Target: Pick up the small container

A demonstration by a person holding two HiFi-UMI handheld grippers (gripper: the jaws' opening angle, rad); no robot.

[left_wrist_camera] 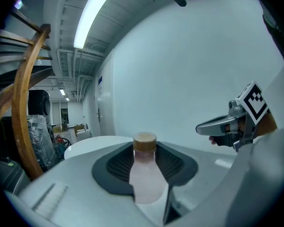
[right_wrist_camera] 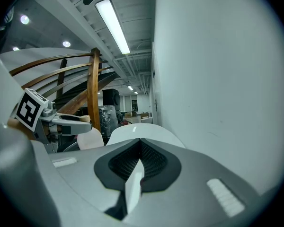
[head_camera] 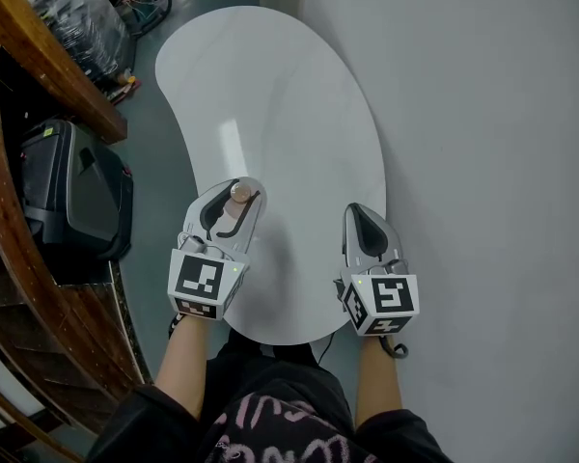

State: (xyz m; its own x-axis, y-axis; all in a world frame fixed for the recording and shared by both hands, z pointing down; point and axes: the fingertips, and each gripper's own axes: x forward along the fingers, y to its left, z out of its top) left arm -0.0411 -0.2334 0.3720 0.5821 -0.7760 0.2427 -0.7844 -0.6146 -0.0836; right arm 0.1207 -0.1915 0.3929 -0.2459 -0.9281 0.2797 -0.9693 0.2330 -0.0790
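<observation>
The left gripper point(head_camera: 241, 191) is squeezing the small container point(left_wrist_camera: 145, 171), a little pale pink bottle with a tan cap point(left_wrist_camera: 145, 142). The bottle stands straight up between the two dark pads, with the cap poking out above them. It is over the near end of the white table point(head_camera: 270, 95), on that end's left side. I cannot tell if its bottom is touching the table or is just off it. The right gripper point(head_camera: 357, 210) is pinched closed with nothing in it, and it sits at the near end of the table too, on the right side and well apart from the bottle. Here is what I think could go wrong. The bottle looks smooth and round, so it could slide down and out if the squeeze gets weaker. It could tip sideways if the left gripper is lifted too fast or at a slant. It looks soft, so a very hard squeeze might squash it. If it drops, it is close to the near edge of the table and could roll off onto the floor. Now the count: one table, one small container, one cap and two grippers. Each gripper has one cube with black and white squares.
</observation>
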